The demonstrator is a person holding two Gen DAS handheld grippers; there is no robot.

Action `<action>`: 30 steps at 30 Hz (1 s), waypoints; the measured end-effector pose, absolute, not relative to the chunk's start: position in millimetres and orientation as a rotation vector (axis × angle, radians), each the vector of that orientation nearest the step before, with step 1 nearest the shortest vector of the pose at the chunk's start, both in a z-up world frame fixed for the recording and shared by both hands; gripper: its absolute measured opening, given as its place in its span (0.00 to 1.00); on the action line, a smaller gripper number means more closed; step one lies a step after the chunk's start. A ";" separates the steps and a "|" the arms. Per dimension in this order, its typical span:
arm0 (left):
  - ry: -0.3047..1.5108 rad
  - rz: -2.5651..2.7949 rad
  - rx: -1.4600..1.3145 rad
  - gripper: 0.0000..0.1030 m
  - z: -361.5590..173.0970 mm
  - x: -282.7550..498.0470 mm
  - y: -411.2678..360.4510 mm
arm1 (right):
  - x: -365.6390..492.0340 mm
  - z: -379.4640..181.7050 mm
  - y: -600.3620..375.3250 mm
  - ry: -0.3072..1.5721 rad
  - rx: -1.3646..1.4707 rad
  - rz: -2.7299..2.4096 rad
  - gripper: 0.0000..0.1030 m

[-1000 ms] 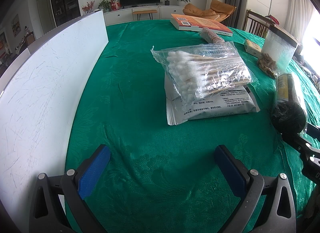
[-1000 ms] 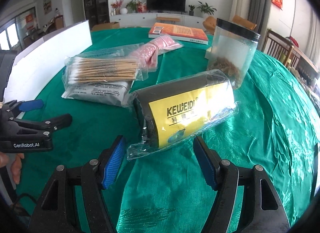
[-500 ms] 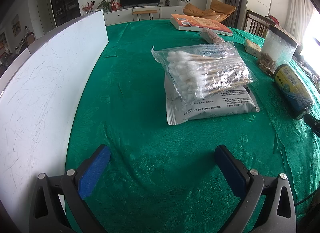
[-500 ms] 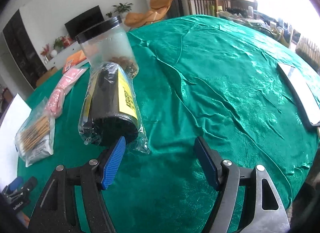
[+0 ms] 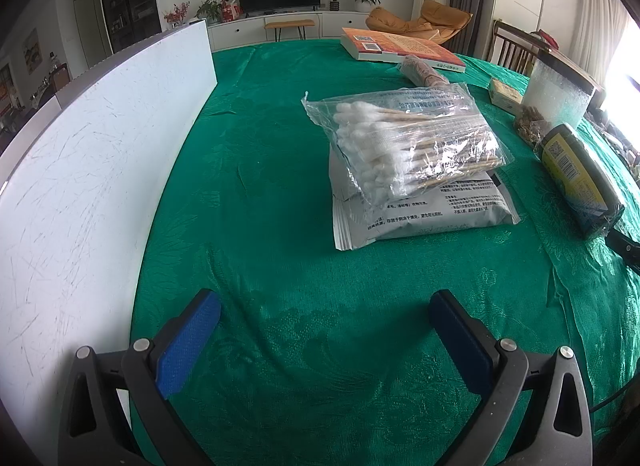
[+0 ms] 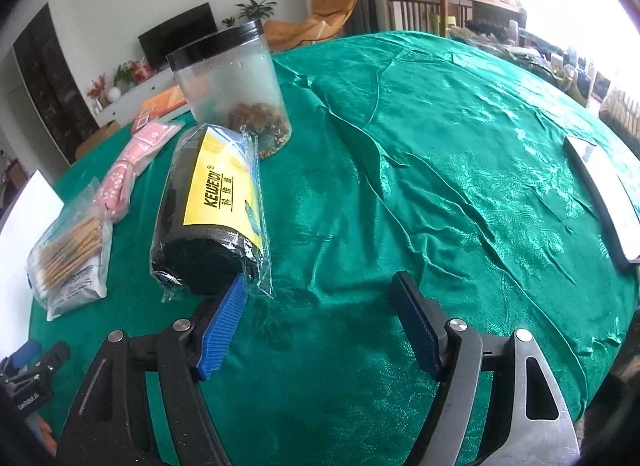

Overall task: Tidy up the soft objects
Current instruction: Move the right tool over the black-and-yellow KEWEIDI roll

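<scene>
A bag of cotton swabs [image 5: 412,145] lies on a grey pouch [image 5: 424,209] on the green tablecloth. It also shows in the right wrist view [image 6: 68,254]. A black roll with a yellow label, in clear wrap [image 6: 212,209], lies beside them; it also shows in the left wrist view [image 5: 580,177]. A pink packet [image 6: 128,173] lies behind. My left gripper [image 5: 320,322] is open and empty, well short of the swabs. My right gripper [image 6: 320,306] is open and empty; its left pad [image 6: 224,326] is at the roll's near end.
A white board [image 5: 92,169] stands along the left. A clear jar with a black lid [image 6: 236,89] stands behind the roll. An orange book [image 5: 400,45] and a small box [image 5: 506,93] lie further back. A flat white object [image 6: 608,193] lies at the right.
The right gripper has swung right, so the roll now lies lengthwise off its left pad rather than between the pads. The left gripper has not moved.
</scene>
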State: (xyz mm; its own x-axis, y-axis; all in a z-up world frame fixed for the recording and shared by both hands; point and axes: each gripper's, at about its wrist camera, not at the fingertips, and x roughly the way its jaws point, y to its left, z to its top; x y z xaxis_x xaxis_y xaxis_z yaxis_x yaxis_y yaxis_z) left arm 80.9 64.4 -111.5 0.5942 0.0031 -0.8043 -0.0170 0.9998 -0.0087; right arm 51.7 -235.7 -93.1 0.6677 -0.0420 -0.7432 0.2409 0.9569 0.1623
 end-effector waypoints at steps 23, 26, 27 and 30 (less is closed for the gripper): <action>0.934 0.012 -0.016 1.00 -111.2 80.7 64.3 | 53.1 -93.4 -231.7 0.828 0.249 -0.163 0.76; 0.934 0.012 -0.016 1.00 -111.2 80.7 64.3 | 53.1 -93.4 -231.6 0.828 0.248 -0.163 0.76; 0.934 0.012 -0.016 1.00 -111.2 80.9 64.5 | 53.0 -93.4 -231.8 0.828 0.248 -0.163 0.76; 0.934 0.012 -0.016 1.00 -111.1 80.9 64.6 | 53.1 -93.5 -231.5 0.828 0.248 -0.163 0.76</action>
State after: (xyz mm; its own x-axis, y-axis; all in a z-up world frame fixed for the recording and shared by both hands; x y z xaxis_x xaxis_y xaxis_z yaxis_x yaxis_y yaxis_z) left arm 80.9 64.6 -111.1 0.5944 0.0032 -0.8042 -0.0173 0.9998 -0.0088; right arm 53.1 -231.5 -93.5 0.6665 -0.0462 -0.7441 0.2389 0.9587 0.1545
